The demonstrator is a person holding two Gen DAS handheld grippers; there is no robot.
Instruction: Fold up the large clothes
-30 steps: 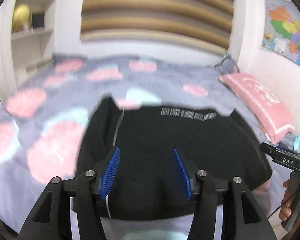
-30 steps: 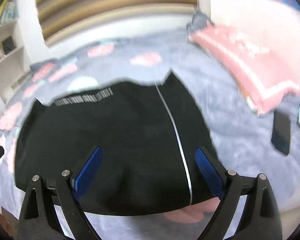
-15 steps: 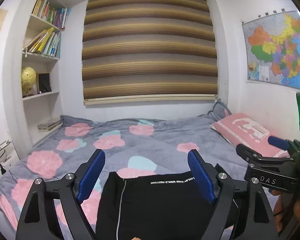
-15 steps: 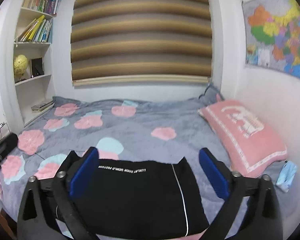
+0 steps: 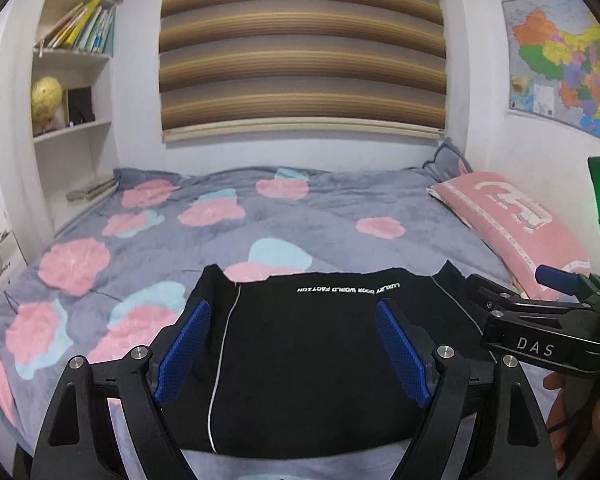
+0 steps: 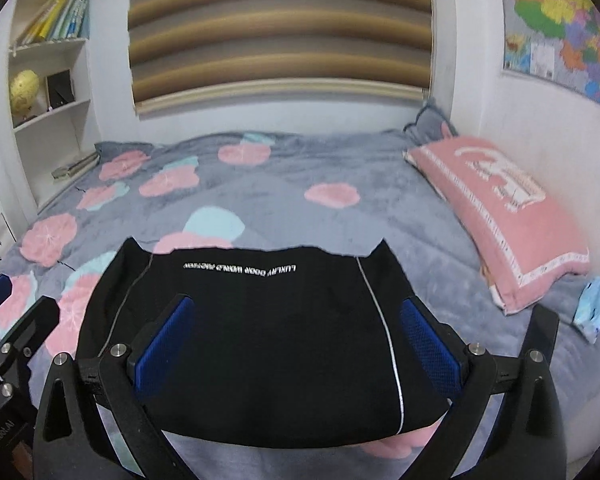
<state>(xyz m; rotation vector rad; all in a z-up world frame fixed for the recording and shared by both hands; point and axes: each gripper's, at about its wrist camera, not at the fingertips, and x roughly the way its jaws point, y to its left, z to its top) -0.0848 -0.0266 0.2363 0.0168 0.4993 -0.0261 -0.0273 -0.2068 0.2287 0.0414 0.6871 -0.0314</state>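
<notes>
A black garment point(image 5: 320, 352) with white side stripes and white lettering lies folded into a flat rectangle on the near part of the bed; it also shows in the right wrist view point(image 6: 268, 332). My left gripper point(image 5: 292, 344) is open and empty, held above the garment's near half. My right gripper point(image 6: 296, 340) is open and empty, also above the garment. The right gripper's body point(image 5: 540, 328) shows at the right of the left wrist view.
The bed has a grey blanket with pink and blue flowers point(image 5: 260, 216). A pink pillow point(image 6: 500, 208) lies along the right wall, with a small blue cloth point(image 6: 592, 308) near it. Bookshelves point(image 5: 72, 80) stand at the left.
Both grippers rose away from the garment and tilted up to face the room, then dipped slightly back towards it. The left jaws opened wider. The garment stayed flat.
</notes>
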